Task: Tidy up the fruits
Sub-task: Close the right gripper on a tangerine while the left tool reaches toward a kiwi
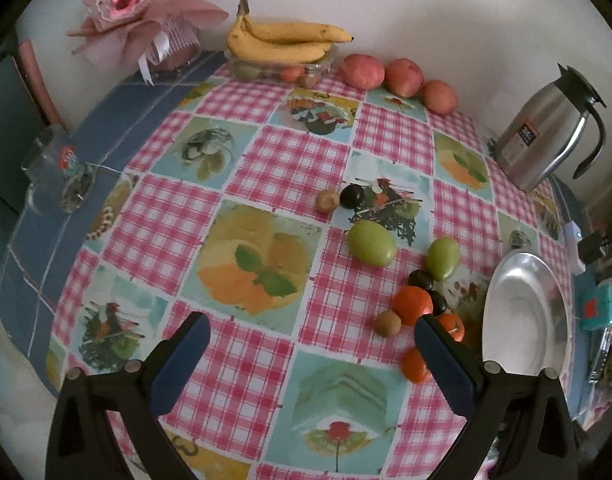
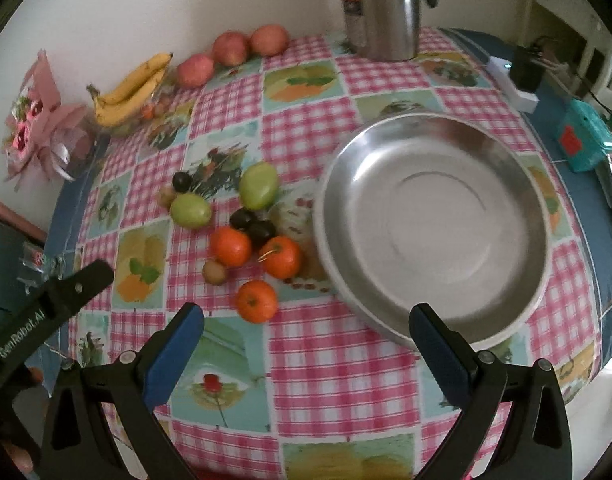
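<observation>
A steel thermos jug (image 1: 545, 132) stands at the worktop's (image 1: 266, 168) far edge by the wall. A pink wrapped bouquet (image 1: 146, 20) sits well apart from it, and a teal box (image 2: 585, 140) lies near the jug's side.

kettle (image 2: 379, 8) top cut off | plate (image 1: 521, 312) partly behind jaws

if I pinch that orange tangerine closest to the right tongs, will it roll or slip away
The round orange tangerine lies free on the flat checked tablecloth, so a nudge would probably roll it. Its skin looks smooth and slightly glossy, so it may slip unless pinched across the middle. The open right tongs look wide enough to straddle it.
</observation>
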